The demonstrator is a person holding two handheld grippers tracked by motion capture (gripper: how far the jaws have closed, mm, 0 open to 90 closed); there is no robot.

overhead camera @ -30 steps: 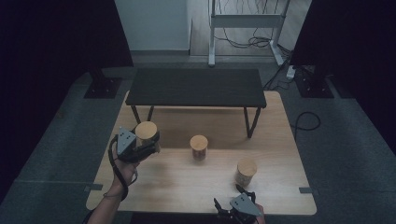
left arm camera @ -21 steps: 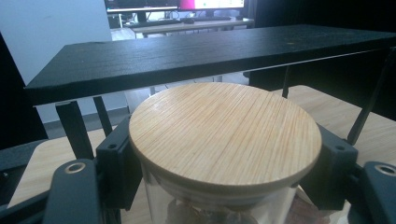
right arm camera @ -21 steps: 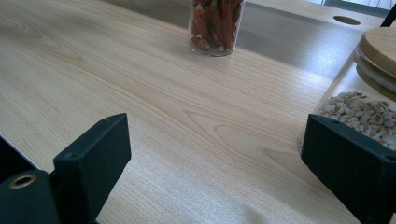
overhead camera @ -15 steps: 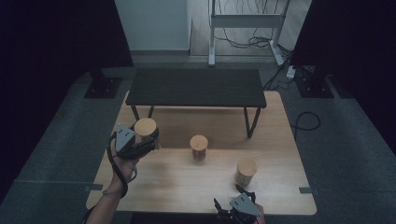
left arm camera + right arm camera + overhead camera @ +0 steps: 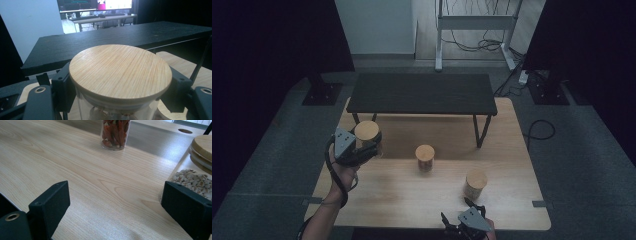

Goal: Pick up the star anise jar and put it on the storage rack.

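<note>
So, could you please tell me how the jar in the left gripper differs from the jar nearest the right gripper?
The held jar is clamped in the left gripper; the near jar stands free on the table beside the open right gripper. The near jar holds pale nuts; the held jar's contents are unclear. Both have round wooden lids.

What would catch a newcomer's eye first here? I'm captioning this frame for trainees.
First, the left gripper at the table's left, its fingers shut on a glass jar with a round wooden lid. Then two more lidded jars: a chilli jar mid-table and a nut jar by the open right gripper.
</note>
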